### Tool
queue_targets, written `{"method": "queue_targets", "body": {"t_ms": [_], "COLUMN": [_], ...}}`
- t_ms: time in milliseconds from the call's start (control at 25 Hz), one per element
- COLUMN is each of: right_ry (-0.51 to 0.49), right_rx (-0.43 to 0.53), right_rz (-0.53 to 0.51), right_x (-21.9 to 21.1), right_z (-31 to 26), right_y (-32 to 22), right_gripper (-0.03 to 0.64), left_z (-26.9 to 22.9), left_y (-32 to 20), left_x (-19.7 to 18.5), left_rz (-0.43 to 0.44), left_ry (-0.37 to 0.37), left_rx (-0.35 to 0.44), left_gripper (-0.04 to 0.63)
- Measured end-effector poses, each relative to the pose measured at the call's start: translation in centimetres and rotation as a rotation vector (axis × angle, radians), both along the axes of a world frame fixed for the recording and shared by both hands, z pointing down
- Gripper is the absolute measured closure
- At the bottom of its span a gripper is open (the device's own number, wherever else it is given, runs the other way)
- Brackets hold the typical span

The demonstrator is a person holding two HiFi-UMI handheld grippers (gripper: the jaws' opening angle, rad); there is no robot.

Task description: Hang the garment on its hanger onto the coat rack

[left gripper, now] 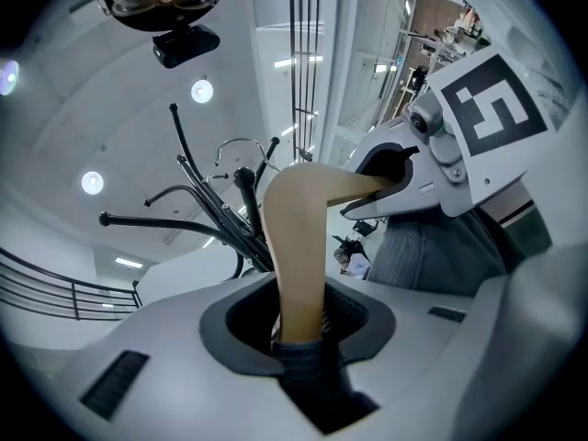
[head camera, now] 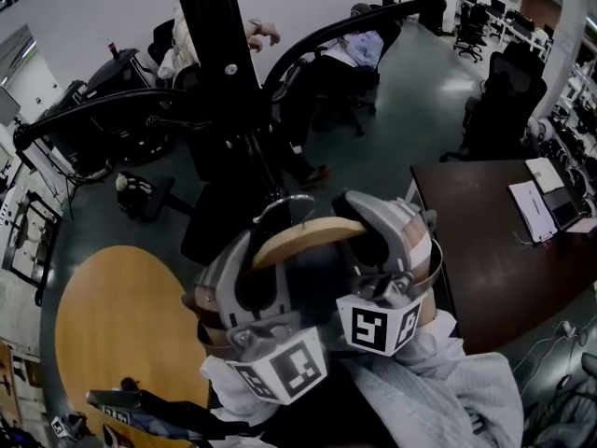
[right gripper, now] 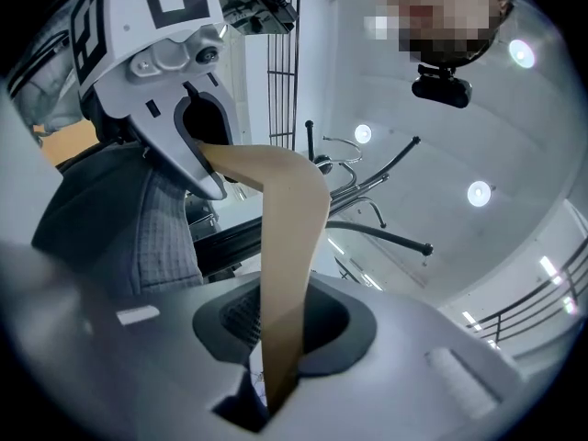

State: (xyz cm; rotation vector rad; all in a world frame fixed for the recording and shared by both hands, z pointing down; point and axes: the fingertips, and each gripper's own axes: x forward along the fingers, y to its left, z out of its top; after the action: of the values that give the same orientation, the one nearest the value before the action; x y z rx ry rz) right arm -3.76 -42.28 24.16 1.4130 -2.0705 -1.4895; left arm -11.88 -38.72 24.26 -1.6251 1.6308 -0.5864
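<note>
A curved wooden hanger [head camera: 303, 236] with a metal hook [head camera: 280, 203] is held up in front of the black coat rack [head camera: 224, 73]. My left gripper [head camera: 252, 264] is shut on its left shoulder and my right gripper [head camera: 366, 231] on its right shoulder. A dark garment [head camera: 312, 287] hangs under it between the two grippers. In the left gripper view the wood [left gripper: 299, 246] rises out of my jaws [left gripper: 299, 333], with dark ribbed cloth [left gripper: 308, 370] pinched below it. The right gripper view shows the wood [right gripper: 289, 246] clamped in the right gripper [right gripper: 276, 356]. The rack's curved arms [right gripper: 377, 191] stand just behind.
A round wooden table [head camera: 112, 325] lies at the lower left and a dark desk [head camera: 485, 250] with papers at the right. Office chairs [head camera: 499, 91] and a seated person [head camera: 359, 45] are beyond the rack. One long rack arm [head camera: 103, 110] reaches left.
</note>
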Motion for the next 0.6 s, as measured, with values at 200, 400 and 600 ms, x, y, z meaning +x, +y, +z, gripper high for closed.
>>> {"method": "queue_targets", "body": {"t_ms": [200, 400, 600], "right_ry": [0.021, 0.049, 0.073], "right_rx": [0.001, -0.035, -0.079], "right_rz": [-0.031, -0.066, -0.102], "right_x": [0.2, -1.3, -2.9], "right_z": [0.4, -0.1, 1.5], "right_y": [-0.8, -4.5, -6.8], "right_gripper": [0.56, 0.558, 0.558], "left_z": [0.5, 0.1, 1.6], "left_y": [-0.6, -4.1, -6.2], "left_x": [0.3, -1.0, -2.5], "left_rz": [-0.019, -0.048, -0.084], "left_ry": [0.012, 0.029, 0.041], "left_rx": [-0.011, -0.041, -0.079], "left_gripper": [0.489, 0.489, 0.489]}}
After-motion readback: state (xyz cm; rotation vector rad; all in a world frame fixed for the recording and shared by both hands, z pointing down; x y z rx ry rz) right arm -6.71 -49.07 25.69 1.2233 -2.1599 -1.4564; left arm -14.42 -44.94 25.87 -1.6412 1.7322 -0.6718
